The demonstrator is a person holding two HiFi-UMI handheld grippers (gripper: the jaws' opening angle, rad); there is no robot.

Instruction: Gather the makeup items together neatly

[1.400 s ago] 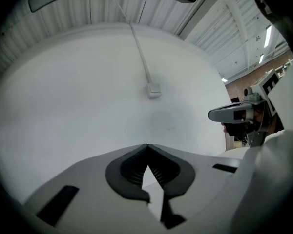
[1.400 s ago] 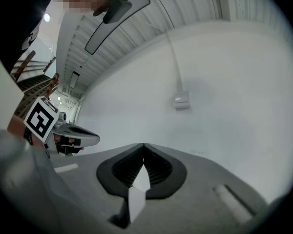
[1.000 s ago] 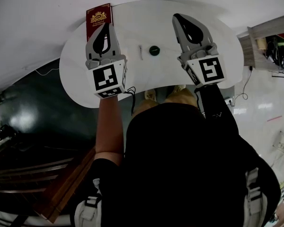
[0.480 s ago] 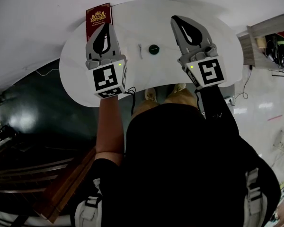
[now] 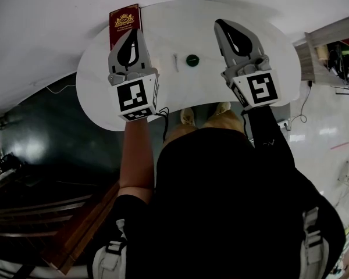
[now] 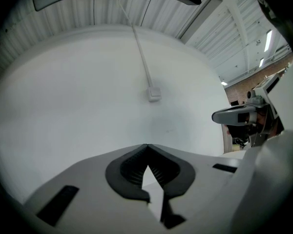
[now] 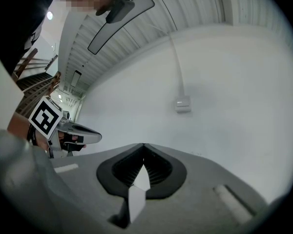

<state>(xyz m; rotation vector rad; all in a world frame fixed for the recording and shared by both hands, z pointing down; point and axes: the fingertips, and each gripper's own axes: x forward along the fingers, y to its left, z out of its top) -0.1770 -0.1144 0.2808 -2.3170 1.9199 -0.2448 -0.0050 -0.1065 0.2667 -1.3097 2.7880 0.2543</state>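
On the white round table (image 5: 180, 92) lie a small dark green round item (image 5: 192, 60) and a thin white stick (image 5: 175, 63), side by side between my two grippers. A dark red box with a gold crest (image 5: 124, 22) lies at the table's far left edge. My left gripper (image 5: 135, 31) hovers just in front of that box and hides its near end; its jaws are shut and hold nothing (image 6: 147, 145). My right gripper (image 5: 219, 22) is to the right of the green item, jaws shut and nothing in them (image 7: 144, 144).
Both gripper views face a plain white wall with a cable duct and a small box (image 6: 154, 94). A shelf with clutter (image 5: 331, 54) stands to the right of the table. The person's legs and shoes (image 5: 187, 116) show below the table's near edge.
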